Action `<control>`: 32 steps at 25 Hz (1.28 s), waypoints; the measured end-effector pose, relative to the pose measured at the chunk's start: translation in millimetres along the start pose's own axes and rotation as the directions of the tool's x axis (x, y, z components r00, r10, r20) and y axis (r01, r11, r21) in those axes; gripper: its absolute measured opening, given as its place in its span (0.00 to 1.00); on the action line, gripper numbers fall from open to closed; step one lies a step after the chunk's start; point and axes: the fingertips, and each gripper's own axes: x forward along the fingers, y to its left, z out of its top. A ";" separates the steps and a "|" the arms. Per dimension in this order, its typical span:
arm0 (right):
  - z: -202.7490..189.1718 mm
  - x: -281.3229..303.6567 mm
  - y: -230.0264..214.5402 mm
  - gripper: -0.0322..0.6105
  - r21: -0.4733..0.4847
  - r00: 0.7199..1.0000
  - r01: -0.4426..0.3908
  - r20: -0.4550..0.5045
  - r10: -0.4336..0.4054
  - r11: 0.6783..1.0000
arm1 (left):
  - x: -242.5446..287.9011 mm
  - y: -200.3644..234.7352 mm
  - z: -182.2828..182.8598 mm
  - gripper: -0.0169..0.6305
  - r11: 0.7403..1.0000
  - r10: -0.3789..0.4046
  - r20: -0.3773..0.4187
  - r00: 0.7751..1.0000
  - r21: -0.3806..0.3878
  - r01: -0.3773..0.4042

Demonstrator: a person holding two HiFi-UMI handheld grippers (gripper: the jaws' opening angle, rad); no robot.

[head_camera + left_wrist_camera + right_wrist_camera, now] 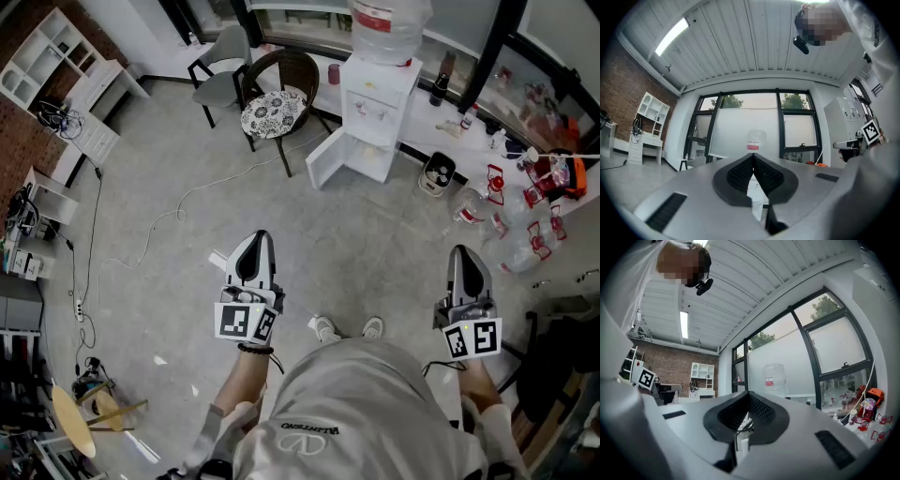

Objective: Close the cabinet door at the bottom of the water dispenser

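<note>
Distance risks a glancing shove: cabinet door at twelve o'clock; left hand-held gripper and right hand-held gripper closed, empty.

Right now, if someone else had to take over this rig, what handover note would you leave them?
Grip: left tongs shut, empty; right tongs shut, empty, both held out in front of the person.
Things: the water dispenser stands ahead across the floor by the window. Its bottom cabinet door hangs open, swung toward the chair.
Done: nothing yet.
Left: walk up and push the door shut.
</note>
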 end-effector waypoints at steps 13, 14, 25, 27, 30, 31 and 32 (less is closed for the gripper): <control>-2.3 -0.2 10.0 0.08 0.003 1.000 0.009 -0.009 -0.009 1.000 | -8.1 -3.2 0.0 0.04 1.000 -0.029 -0.003 1.000 -0.002 0.029; -1.7 1.1 13.0 0.08 -0.001 1.000 0.007 -0.006 -0.007 1.000 | -8.6 -2.7 0.2 0.04 0.999 -0.035 -0.003 0.999 -0.002 0.035; -8.9 28.0 72.1 0.08 -0.013 1.000 -0.021 -0.011 0.021 1.000 | -21.4 32.6 -3.8 0.04 0.997 -0.075 -0.010 0.997 -0.032 0.075; -11.2 32.2 83.2 0.08 -0.017 1.000 -0.023 -0.011 0.023 1.000 | -24.8 41.5 -6.4 0.04 0.996 -0.081 -0.012 0.997 -0.035 0.081; -18.0 34.5 94.2 0.08 -0.011 1.000 -0.016 -0.016 0.016 1.000 | -29.1 52.3 -11.5 0.04 0.996 -0.083 -0.014 0.996 -0.045 0.083; -19.9 35.2 97.3 0.08 -0.010 1.000 -0.015 -0.020 0.015 1.000 | -30.0 55.3 -12.7 0.04 0.995 -0.084 -0.015 0.996 -0.049 0.083; -20.6 36.0 100.7 0.08 -0.010 1.000 -0.014 -0.023 0.014 1.000 | -30.6 58.3 -13.3 0.04 0.995 -0.085 -0.017 0.996 -0.054 0.083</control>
